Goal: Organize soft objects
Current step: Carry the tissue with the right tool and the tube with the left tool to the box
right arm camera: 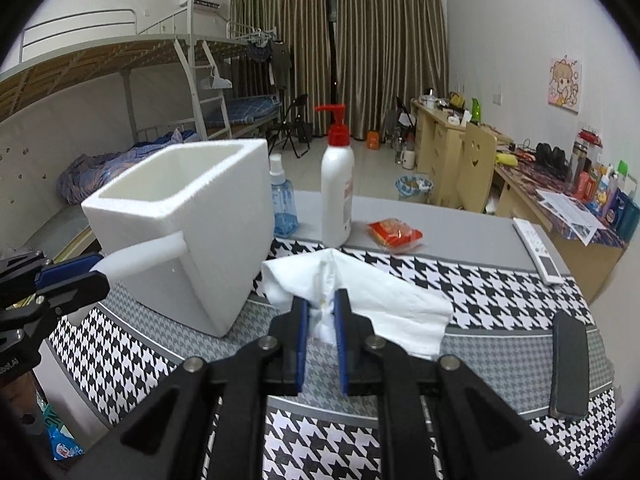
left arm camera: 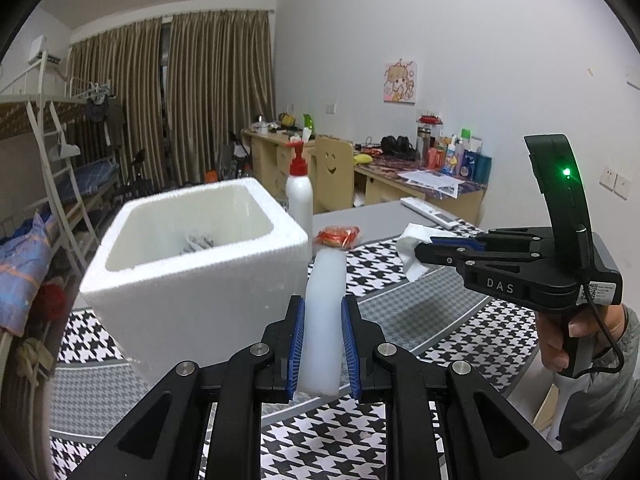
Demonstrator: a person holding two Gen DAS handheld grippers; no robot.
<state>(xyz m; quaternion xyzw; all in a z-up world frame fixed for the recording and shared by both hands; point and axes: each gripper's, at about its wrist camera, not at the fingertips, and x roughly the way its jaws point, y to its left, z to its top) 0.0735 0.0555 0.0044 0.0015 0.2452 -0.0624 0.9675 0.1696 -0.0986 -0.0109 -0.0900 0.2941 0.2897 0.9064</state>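
1. Beside the white foam box (left arm camera: 192,264), the left gripper (left arm camera: 323,344) is clamping a white foam bar (left arm camera: 323,320) above the houndstooth cloth (left arm camera: 460,344).
2. To its right, the right gripper (right arm camera: 323,322) is pinching a white tissue (right arm camera: 384,304) closed between its pads.

Bottle (right arm camera: 337,188) right of box (right arm camera: 188,220)
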